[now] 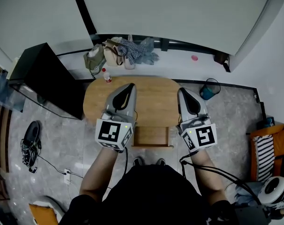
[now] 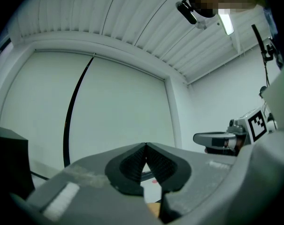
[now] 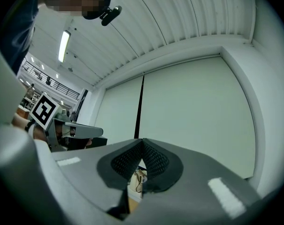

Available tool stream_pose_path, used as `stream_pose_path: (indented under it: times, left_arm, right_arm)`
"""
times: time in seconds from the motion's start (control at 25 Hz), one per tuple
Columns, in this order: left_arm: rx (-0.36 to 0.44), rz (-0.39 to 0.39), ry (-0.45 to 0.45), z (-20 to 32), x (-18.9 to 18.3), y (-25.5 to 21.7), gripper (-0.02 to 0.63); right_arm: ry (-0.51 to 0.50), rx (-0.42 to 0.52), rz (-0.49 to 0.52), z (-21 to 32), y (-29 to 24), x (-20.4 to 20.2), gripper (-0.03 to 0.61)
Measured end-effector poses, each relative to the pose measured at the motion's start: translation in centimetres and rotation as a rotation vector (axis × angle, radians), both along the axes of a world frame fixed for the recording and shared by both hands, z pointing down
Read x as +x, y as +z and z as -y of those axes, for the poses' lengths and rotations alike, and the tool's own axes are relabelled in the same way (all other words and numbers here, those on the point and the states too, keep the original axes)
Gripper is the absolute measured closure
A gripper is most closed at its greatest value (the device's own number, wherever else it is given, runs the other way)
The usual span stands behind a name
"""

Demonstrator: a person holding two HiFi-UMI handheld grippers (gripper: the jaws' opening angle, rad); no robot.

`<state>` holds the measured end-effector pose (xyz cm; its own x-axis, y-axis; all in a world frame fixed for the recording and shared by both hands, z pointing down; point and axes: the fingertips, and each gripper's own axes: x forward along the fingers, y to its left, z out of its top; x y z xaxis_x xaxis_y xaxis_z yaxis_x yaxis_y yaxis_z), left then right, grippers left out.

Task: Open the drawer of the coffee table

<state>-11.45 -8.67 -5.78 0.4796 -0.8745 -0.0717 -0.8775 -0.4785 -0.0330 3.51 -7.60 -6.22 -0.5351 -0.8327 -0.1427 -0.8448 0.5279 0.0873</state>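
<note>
Left tool [image 1: 129, 86] and right tool [image 1: 182, 92] are both hovering pinched together, empty, over the oval wooden bench [image 1: 153, 90]. The light wooden drawer [image 1: 151, 136] is jutting from its near edge, showing only in the head view. The gripper views are mostly facing a pale wall [image 2: 123, 107].

Clothes pile [image 1: 130, 50] — teal bin [image 1: 208, 90]

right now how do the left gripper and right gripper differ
The left gripper hangs over the coffee table; the right gripper hangs mostly past its right end. The left gripper's marker cube bears a different pattern from the right gripper's. Both are shut and empty.
</note>
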Motion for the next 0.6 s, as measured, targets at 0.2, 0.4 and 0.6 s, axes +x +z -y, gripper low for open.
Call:
stream_pose_path:
  times: [0.2, 0.4, 0.6]
  left_arm:
    - [-0.001, 0.005, 0.004, -0.12, 0.10, 0.09, 0.612]
    - [-0.001, 0.000, 0.001, -0.34, 0.14, -0.08, 0.612]
    - [-0.003, -0.003, 0.002, -0.57, 0.20, -0.19, 0.612]
  right_arm:
    - [-0.006, -0.005, 0.000, 0.04, -0.01, -0.33, 0.577]
    - [-0.011, -0.006, -0.004, -0.12, -0.05, -0.37, 0.577]
    - [-0.014, -0.008, -0.006, -0.31, -0.08, -0.38, 0.577]
